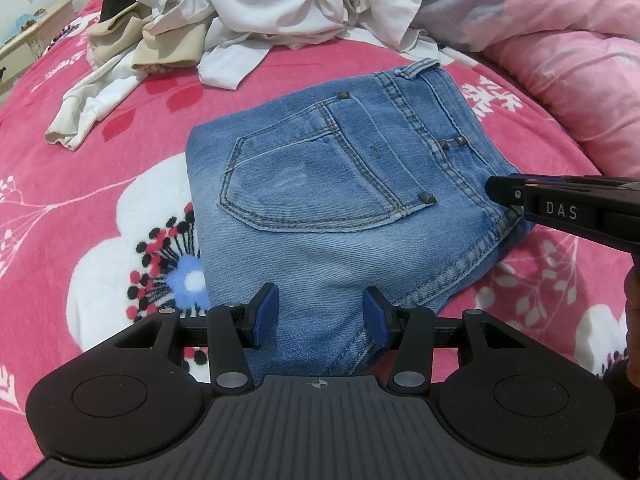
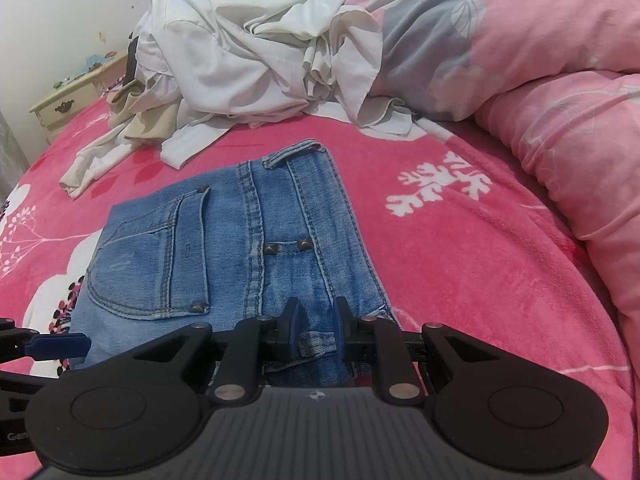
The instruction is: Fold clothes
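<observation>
A pair of blue jeans (image 1: 320, 200) lies folded into a compact block, back pocket up, on the pink flowered blanket (image 1: 80, 140). My left gripper (image 1: 324, 314) hovers over the near edge of the denim. It is open, and its blue pads stand well apart with nothing pinched. My right gripper (image 2: 318, 322) sits low over the near right corner of the jeans (image 2: 224, 256). Its pads are a narrow gap apart, and flat denim shows between them. In the left wrist view the right gripper (image 1: 494, 190) reaches in from the right to the jeans' edge.
A heap of white and beige clothes (image 2: 248, 52) lies at the back of the bed. A rolled pink quilt (image 2: 540, 80) runs along the right side. A cream nightstand (image 2: 68, 104) stands beyond the bed's left edge. A hand (image 1: 632, 320) shows at the right.
</observation>
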A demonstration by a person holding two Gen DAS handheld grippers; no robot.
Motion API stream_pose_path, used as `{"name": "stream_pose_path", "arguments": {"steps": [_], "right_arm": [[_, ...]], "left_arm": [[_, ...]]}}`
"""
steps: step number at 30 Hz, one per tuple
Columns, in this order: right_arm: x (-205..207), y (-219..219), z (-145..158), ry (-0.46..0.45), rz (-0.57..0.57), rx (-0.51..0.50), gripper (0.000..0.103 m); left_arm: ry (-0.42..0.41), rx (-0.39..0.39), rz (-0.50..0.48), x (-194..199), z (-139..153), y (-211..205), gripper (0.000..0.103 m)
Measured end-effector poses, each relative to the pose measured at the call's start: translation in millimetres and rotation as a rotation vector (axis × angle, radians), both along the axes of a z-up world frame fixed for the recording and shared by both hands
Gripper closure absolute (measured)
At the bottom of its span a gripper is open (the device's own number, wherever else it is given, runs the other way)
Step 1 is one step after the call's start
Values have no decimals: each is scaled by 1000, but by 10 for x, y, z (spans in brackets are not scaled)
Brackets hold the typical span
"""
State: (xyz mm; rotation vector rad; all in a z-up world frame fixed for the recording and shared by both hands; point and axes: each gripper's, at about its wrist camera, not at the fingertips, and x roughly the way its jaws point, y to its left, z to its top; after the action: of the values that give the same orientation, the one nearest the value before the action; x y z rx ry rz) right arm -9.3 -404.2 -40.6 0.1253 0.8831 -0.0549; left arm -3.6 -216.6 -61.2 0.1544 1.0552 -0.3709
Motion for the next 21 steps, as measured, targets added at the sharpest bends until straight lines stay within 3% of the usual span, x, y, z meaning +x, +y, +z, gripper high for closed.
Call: {"name": "stream_pose_path", "arguments": {"steps": [3,8,14,17,21], "right_arm": [[0,3,-2,-2,1,-2,84],[-2,-7,-4,-1,4,0,84],[4,20,91,4,18,-10,84],[67,140,374,-96,43,-62,84],[516,312,461,-138,105,-65,83]], "left_arm": [[-14,-3,-8,-41,105,-3,56],[-141,0,-33,-34,321,-63,54],[-103,53,4,253,-56,-94,49],[-98,41,3,260,-47,-60,49],[-105,41,1,239,-50,-67,49]]}}
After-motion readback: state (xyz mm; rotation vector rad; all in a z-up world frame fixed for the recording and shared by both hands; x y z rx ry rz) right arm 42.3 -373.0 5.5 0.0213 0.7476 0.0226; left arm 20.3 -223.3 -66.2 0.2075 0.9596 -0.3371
